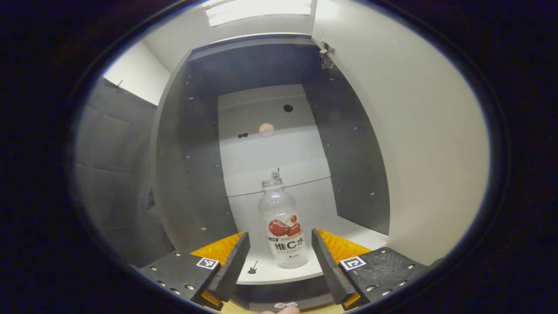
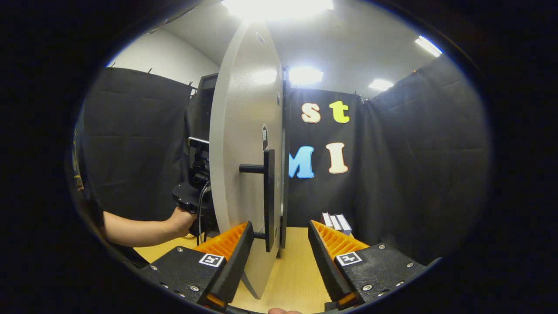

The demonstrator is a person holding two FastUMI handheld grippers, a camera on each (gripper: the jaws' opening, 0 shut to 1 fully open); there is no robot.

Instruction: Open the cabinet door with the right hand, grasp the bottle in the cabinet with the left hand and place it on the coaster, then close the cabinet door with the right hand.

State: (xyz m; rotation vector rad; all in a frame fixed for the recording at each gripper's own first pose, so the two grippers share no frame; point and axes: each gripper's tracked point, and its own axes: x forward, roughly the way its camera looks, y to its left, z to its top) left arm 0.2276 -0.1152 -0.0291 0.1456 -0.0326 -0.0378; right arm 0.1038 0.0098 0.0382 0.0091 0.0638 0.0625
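Bottle: the bottle stands upright on the cabinet's lower shelf, straight ahead of the left gripper, base between its fingertips.
Left gripper: spread wide, not touching.
Right gripper: the right gripper gapes, handle just ahead-left on the open door.
Hidden: coaster; bottle cap hard to make out.

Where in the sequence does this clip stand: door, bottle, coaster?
Done: the cabinet door stands swung open, its handle free beside the open right hand-held gripper. In hand: the left hand-held gripper, jaws open, lines up on the bottle, which stands upright on the cabinet shelf, not yet gripped. Left: grasp it, set it on the coaster, then close the door.
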